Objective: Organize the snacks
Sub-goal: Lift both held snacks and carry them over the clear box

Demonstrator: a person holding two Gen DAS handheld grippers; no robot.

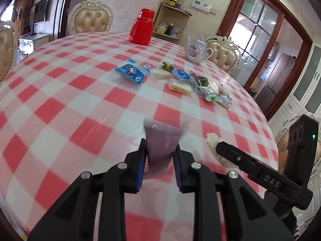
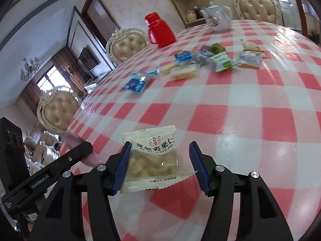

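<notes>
With the left tool (image 1: 160, 158) clenched on a purple packet (image 1: 161, 142) at lower centre, and the right tool (image 2: 158, 166) spread around a nut packet (image 2: 152, 158), looks mid-sorting; next, probably carry both toward the snack pile (image 1: 180, 80) upper right on the surface (image 1: 60, 100).

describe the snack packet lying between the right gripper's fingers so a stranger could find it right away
On the red-and-white checked table, look at the near edge, well apart from the snack pile by the red flask. A clear packet of pale nuts lies between the open right gripper. Unlike the pile's coloured wrappers, it has a white top with black Chinese characters.
</notes>
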